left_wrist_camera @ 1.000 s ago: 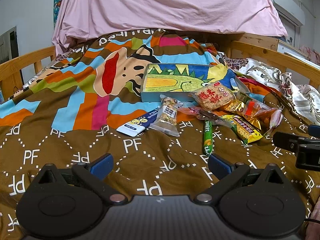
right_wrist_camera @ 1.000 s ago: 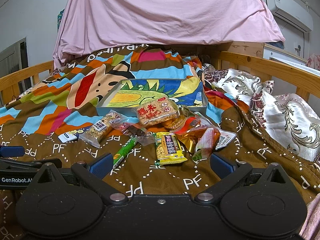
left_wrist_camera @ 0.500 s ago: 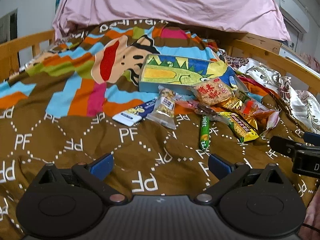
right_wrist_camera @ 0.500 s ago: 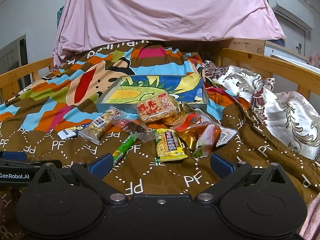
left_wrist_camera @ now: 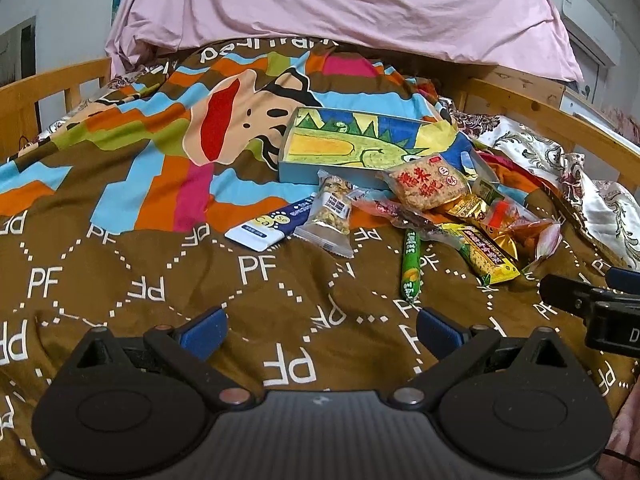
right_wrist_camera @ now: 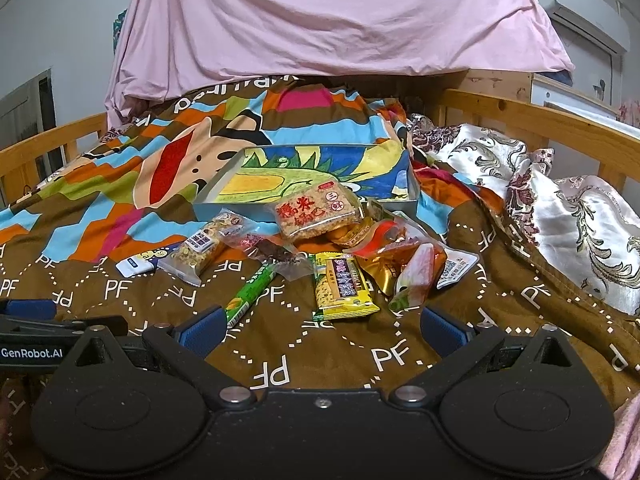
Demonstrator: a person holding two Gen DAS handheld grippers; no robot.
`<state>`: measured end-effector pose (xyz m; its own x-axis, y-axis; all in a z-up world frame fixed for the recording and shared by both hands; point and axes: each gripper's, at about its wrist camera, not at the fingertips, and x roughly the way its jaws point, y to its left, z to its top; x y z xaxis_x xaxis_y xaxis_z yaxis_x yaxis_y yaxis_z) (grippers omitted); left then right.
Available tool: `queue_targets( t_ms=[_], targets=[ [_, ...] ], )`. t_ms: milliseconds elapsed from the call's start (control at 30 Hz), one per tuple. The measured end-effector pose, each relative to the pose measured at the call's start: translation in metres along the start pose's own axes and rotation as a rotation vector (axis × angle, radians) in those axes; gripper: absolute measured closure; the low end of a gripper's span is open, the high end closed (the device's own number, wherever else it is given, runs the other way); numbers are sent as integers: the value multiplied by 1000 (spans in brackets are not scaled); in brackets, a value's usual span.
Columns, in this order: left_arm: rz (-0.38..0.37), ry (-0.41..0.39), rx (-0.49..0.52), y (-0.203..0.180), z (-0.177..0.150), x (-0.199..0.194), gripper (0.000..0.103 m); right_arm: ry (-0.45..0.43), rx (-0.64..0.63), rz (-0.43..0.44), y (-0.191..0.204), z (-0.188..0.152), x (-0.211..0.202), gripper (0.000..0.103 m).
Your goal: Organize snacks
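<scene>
A shallow box (left_wrist_camera: 362, 168) (right_wrist_camera: 412, 184) with a dinosaur drawing inside lies on the bed. In front of it is a pile of snack packets: a rice cracker pack (left_wrist_camera: 426, 184) (right_wrist_camera: 316, 210), a nut bar (left_wrist_camera: 332, 212) (right_wrist_camera: 198, 250), a white-and-blue packet (left_wrist_camera: 266, 226) (right_wrist_camera: 140, 262), a green sausage stick (left_wrist_camera: 410, 262) (right_wrist_camera: 250, 292), a yellow bar (left_wrist_camera: 486, 254) (right_wrist_camera: 342, 286) and orange and gold packets (right_wrist_camera: 396, 248). My left gripper (left_wrist_camera: 318, 328) and right gripper (right_wrist_camera: 320, 326) are both open and empty, low over the blanket, short of the pile.
A brown patterned blanket (left_wrist_camera: 132, 288) covers the bed. Wooden rails (left_wrist_camera: 532, 110) (right_wrist_camera: 40, 148) run along both sides. A pink sheet (right_wrist_camera: 320, 20) hangs behind. A satin floral quilt (right_wrist_camera: 568, 216) is bunched at the right.
Both grippers have moved slightly forward toward the snacks; the left view tilted down then back. Both stay open. Nothing was picked up.
</scene>
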<state>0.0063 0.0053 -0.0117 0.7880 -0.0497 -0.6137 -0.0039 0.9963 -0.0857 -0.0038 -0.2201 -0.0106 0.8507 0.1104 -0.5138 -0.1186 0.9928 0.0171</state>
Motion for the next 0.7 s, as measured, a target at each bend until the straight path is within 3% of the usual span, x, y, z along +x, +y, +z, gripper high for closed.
queue_targets(
  t_ms=[367, 700],
  targets=[
    [27, -94, 174, -21, 18, 7, 0, -30, 16, 24, -7, 12, 7, 0],
    [65, -38, 142, -19, 51, 23, 0, -66, -9, 73, -18, 36, 16, 0]
  ],
)
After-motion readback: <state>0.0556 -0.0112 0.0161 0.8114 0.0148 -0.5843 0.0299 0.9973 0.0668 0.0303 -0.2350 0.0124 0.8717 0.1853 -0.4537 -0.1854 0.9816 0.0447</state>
